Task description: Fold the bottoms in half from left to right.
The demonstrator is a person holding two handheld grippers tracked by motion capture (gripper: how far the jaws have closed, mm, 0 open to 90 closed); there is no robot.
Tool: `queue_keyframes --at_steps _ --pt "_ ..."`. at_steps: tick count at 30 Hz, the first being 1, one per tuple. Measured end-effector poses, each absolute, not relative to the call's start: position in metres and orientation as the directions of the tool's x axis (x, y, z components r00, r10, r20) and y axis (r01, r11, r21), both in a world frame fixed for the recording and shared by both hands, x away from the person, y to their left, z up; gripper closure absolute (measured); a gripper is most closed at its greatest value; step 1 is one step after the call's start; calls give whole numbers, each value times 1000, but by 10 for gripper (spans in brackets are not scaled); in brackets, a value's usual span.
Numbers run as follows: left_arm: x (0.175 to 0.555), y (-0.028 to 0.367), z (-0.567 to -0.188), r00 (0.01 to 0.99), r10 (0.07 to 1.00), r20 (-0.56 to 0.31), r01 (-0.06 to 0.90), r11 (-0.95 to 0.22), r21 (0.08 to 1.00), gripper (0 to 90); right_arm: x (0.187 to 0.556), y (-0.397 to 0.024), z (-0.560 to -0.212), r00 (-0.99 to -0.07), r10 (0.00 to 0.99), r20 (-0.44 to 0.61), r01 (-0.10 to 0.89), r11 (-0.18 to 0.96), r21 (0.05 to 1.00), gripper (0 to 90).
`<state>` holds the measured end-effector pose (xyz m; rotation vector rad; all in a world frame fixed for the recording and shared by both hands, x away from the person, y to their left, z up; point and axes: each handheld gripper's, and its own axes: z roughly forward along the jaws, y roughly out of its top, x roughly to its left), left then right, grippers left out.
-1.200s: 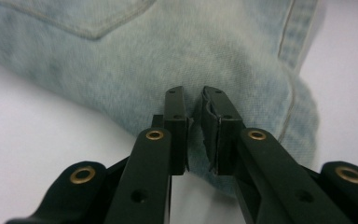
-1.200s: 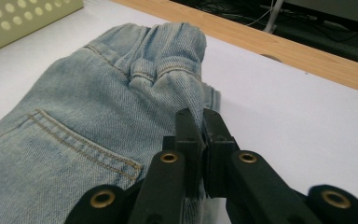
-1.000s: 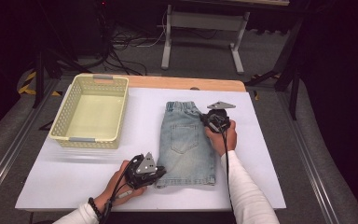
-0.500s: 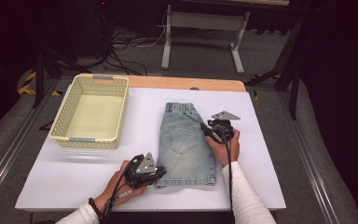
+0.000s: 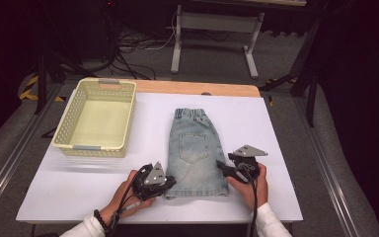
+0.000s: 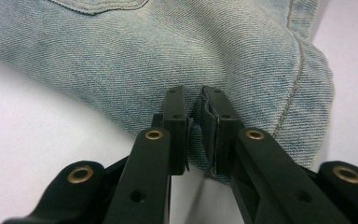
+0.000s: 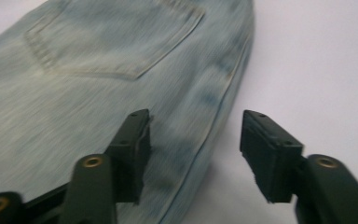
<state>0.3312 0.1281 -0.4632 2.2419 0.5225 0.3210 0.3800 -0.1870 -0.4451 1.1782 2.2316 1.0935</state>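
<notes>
Pinched together, the left gripper's [image 5: 169, 183] fingers [image 6: 176, 122] clamp the near hem of the shorts [image 5: 196, 148]; the right gripper's [image 5: 220, 165] fingers [image 7: 133, 149] have just been opening and stand apart over the shorts' right edge, pressing nothing. On the white table [image 5: 286, 148] the shorts lie flat at the middle, waistband away from the person. Left of them, well apart, sits the yellow basket [image 5: 69, 123].

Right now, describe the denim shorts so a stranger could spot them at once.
Start at the white table. Right of the pale yellow basket, the denim shorts lie flat in the middle, waistband away from the person. They are the one faded blue cloth item, with a back pocket showing.
</notes>
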Motion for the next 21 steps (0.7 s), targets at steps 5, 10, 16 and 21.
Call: queue_keyframes --at_steps 5,10,16,21 --pt "332 129 -463 884 464 59 265 -601 754 807 366 -188 -457 -587 808 46 567 369 737 329" --pt "332 129 -463 884 465 56 267 -598 755 801 361 -186 -460 -603 797 26 552 394 735 435" --pt "331 127 -462 899 434 53 253 -615 747 898 355 -186 -459 -652 756 65 541 403 738 690" --pt "336 129 -460 897 443 -3 295 -591 751 878 354 -191 -459 -650 755 91 546 380 746 773"
